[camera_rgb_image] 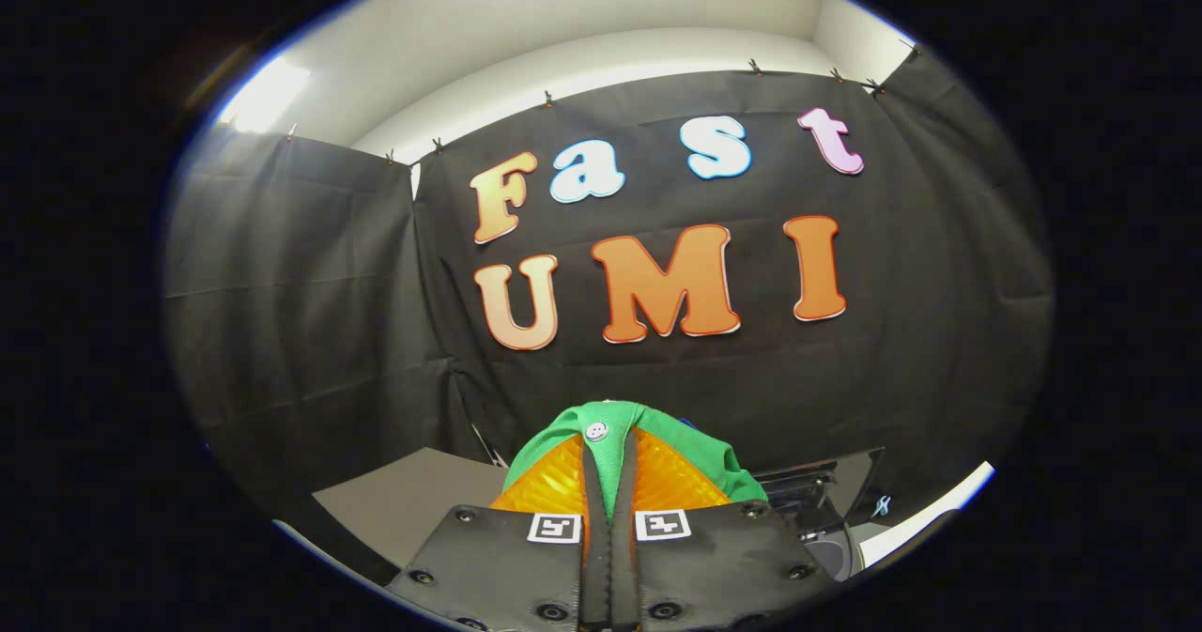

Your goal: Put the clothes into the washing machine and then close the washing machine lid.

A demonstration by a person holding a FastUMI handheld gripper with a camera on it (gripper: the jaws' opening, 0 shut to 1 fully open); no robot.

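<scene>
gripper (608,505) is clamped on a green garment (648,439), fabric pinched between both orange fingers (549,486) and bunched over the tips, held up in the air. washing machine (826,505) sits low, beyond and to the right. looks like nothing loaded yet; drop-in and lid close still to do.

garment (620,430): bright green knit with a small white round button or badge near its top
finger pads (554,482): translucent orange, ribbed
gripper (610,510): black plates, each bearing a square black-and-white marker, pads pressed on the green cloth
booth wall (310,294): black cloth
surface beside the fingers (413,505): dull grey
</scene>
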